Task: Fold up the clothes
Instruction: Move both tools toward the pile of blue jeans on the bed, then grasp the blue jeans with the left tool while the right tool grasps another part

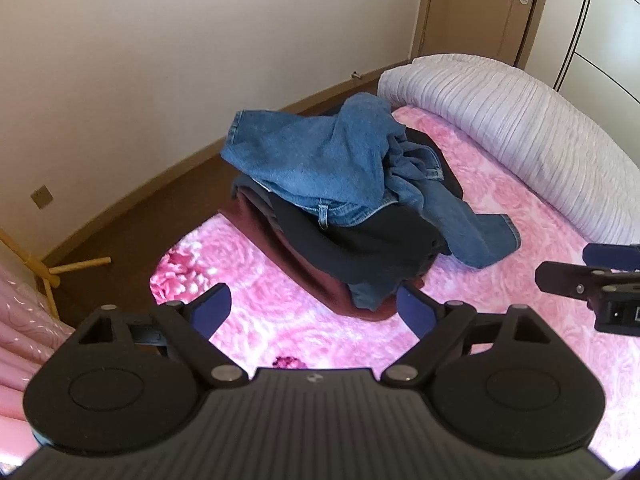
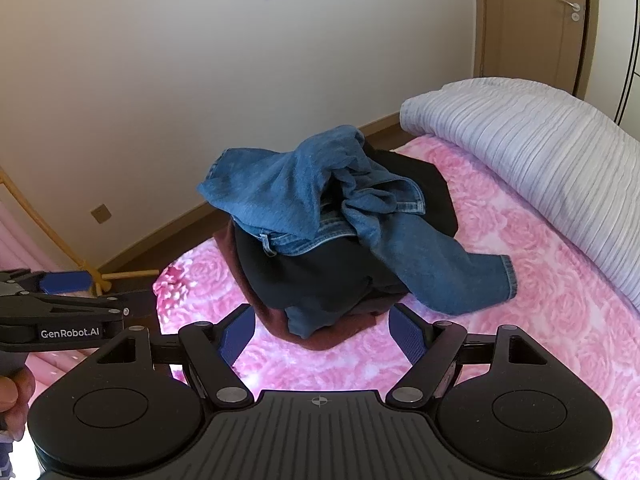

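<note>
Pink bed (image 1: 500,216) w/ jeans (image 1: 320,160) — hand (image 2: 12,392) right-view only

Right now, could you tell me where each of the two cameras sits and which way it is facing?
Left wrist: sits on the left gripper, looking forward over the pink bedspread at the jeans atop the clothes pile; its own open fingers show, plus the right gripper at the right edge.
Right wrist: sits on the right gripper, facing the same pile; its open fingers show, plus the left gripper and a hand at the left edge.
Shared: jeans, rolled quilt, door.
</note>
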